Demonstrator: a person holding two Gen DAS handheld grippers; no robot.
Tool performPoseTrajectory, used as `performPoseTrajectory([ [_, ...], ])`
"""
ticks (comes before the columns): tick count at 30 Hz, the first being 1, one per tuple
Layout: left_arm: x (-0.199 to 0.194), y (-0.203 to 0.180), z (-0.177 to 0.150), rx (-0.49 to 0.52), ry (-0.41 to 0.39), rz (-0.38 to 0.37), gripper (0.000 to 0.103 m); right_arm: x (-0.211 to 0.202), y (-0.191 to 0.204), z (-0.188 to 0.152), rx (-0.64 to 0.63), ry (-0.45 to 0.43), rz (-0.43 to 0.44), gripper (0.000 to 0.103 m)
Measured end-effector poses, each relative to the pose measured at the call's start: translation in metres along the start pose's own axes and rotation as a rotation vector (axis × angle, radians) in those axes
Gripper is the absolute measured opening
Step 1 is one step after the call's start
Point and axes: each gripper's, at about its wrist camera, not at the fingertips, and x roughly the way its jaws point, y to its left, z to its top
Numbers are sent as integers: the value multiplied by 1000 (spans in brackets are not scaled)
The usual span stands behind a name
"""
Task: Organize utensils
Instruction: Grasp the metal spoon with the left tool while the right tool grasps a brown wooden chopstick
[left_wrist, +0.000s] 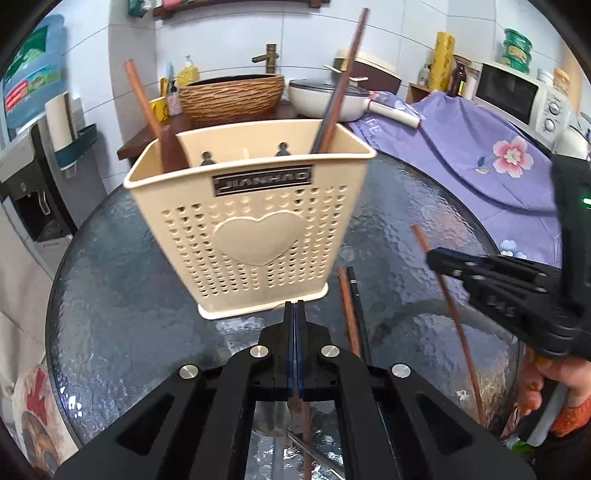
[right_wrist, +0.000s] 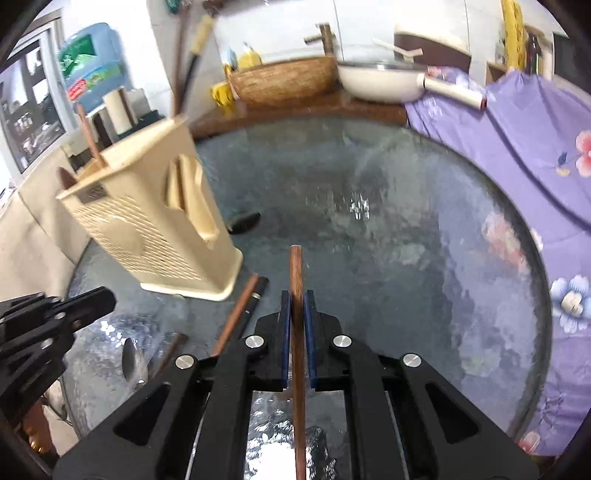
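Right gripper (right_wrist: 297, 295) clamps a wooden chopstick (right_wrist: 296, 273), left gripper (left_wrist: 294, 306) clenched, apparently empty; risk: the long chopstick pivots or clips the caddy (right_wrist: 147, 221) rim, tipping it.

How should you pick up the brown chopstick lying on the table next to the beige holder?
Grip the brown chopstick near its middle, coming straight down from above with the fingers across its width. It lies flat on the glass table, thin and long, with a black chopstick close beside it, so a narrow pinch is probably needed. The beige holder blocks its far end.

1 holder (left_wrist: 255, 229), 5 chopsticks (right_wrist: 297, 332)
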Motion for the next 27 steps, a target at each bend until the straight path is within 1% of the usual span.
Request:
performPoseTrajectory([
  [3, 3, 8, 0, -32, 15, -1, 1, -8, 2, 2, -10, -6, 4, 8],
  [4, 5, 9, 1, -28, 22, 5, 1, -8, 3, 1, -12, -6, -1, 8],
  [5, 6, 9, 0, -23, 28, 16, 3, -8, 2, 0, -13, -4, -4, 8],
  [7, 9, 11, -2, -25, 32, 44, 15, -6, 3, -3, -8, 5, -3, 8],
  [8, 9, 13, -3, -30, 36, 46, 25, -5, 3, -7, -4, 13, 0, 8],
  [9, 9, 17, -7, -44, 41, 46, 29, -4, 3, -8, -3, 19, 2, 8],
  [12, 7, 26, -18, -64, 50, 59, 37, -2, 3, -13, -12, 26, 8, 8],
  [14, 10, 31, -23, -74, 60, 76, 41, -2, 4, -14, -19, 28, 11, 8],
  [17, 17, 31, -25, -70, 80, 88, 41, 0, 4, -14, -21, 30, 12, 8],
  [22, 33, 8, -20, 1, 106, 90, 42, 4, 6, -18, -18, 42, 22, 8],
  [24, 42, 0, -16, 7, 114, 85, 48, 4, 6, -20, -21, 44, 22, 8],
  [26, 48, -7, -12, 24, 116, 97, 53, 3, 7, -21, -22, 42, 19, 8],
  [27, 52, -11, -10, 37, 114, 115, 55, 3, 7, -21, -21, 42, 18, 8],
])
